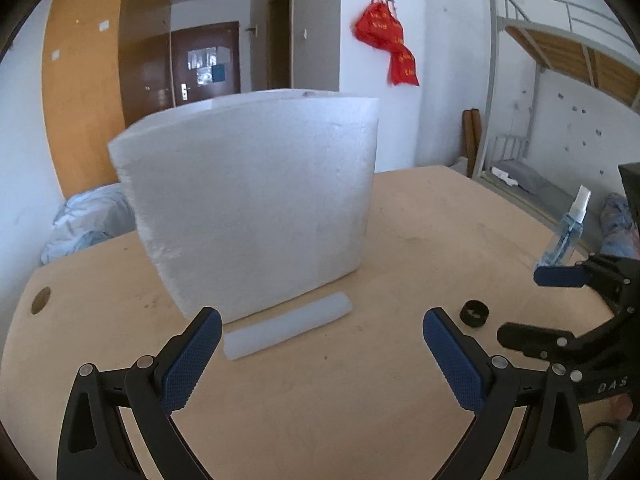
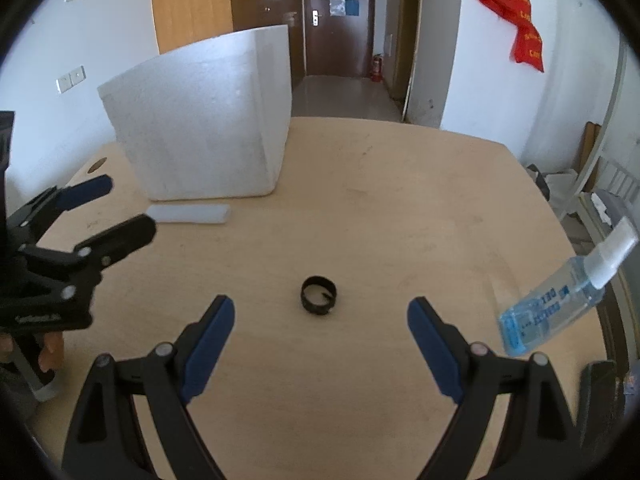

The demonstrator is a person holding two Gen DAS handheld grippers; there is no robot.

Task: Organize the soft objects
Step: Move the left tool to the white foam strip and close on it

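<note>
Both tools released: left tool (image 1: 322, 354) hangs over foam roll (image 1: 288, 326) touching foam box (image 1: 256, 204) on table (image 1: 400, 400); right tool (image 2: 320, 340) above black ring (image 2: 319, 295). Risk: left jaw catches box, tips it.

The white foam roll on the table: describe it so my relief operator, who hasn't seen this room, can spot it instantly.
Find the big white foam box standing on the wooden table. The foam roll lies flat on the tabletop along the foot of the box's near face, ahead of the open left gripper. It is a pale, translucent cylinder, unlike the small black ring and the spray bottle farther right.
</note>
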